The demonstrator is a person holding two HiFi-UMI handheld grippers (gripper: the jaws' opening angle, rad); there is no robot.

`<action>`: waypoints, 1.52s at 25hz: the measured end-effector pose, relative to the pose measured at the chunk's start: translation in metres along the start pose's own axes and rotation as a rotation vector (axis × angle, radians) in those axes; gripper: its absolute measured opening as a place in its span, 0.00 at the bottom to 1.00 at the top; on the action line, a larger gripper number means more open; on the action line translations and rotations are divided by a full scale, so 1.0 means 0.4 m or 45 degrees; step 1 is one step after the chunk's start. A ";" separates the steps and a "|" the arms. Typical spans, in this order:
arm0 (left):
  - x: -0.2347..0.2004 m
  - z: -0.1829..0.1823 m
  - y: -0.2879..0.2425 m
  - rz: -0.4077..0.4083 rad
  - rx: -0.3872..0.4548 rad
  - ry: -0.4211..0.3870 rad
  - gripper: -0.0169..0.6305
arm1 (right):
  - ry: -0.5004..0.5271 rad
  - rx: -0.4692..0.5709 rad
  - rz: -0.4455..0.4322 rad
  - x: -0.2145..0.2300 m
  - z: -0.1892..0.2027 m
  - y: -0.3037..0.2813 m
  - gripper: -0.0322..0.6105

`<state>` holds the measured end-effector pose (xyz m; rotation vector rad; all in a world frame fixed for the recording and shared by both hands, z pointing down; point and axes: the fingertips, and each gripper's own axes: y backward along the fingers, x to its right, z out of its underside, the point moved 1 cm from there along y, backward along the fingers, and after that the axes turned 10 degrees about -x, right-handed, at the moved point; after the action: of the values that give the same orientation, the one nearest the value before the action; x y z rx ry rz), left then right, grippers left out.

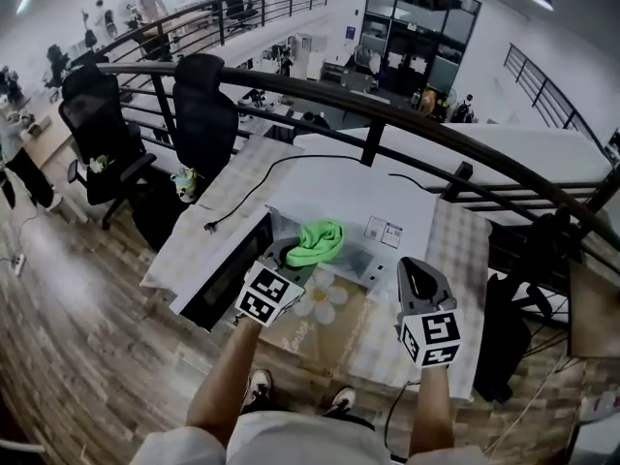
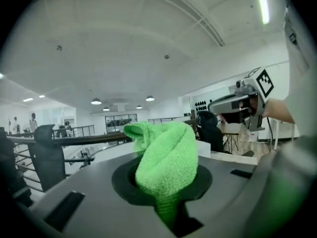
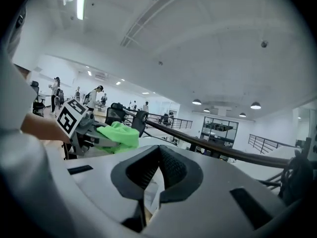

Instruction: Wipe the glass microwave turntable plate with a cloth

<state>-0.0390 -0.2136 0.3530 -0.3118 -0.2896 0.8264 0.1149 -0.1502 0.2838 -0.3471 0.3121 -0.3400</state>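
Observation:
A bright green cloth hangs bunched above the front of the white microwave, and my left gripper is shut on it. In the left gripper view the cloth rises out of the jaws and hides their tips. My right gripper is off to the right over the tablecloth, and its ribbed pads meet with nothing between them. Both grippers tilt upward towards the ceiling. I cannot clearly make out the glass turntable plate; a greyish patch lies below the cloth.
The microwave's black door stands open to the left. A checked tablecloth with a flower print covers the table. A black power cable trails across it. A curved railing and office chairs stand beyond.

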 end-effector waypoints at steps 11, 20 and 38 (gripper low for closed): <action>-0.066 -0.231 0.195 -0.191 0.213 -0.017 0.14 | 0.115 0.183 -0.028 -0.023 -0.189 0.018 0.07; -0.063 -0.263 0.217 -0.204 0.272 -0.068 0.14 | 0.168 0.209 0.009 -0.023 -0.225 0.016 0.07; -0.080 -0.270 0.198 -0.159 0.283 -0.119 0.14 | 0.176 0.171 0.054 -0.022 -0.209 -0.012 0.07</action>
<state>-0.0728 -0.2044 0.2201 -0.0469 -0.2982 0.7429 0.0764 -0.1743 0.2128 -0.1850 0.4291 -0.3421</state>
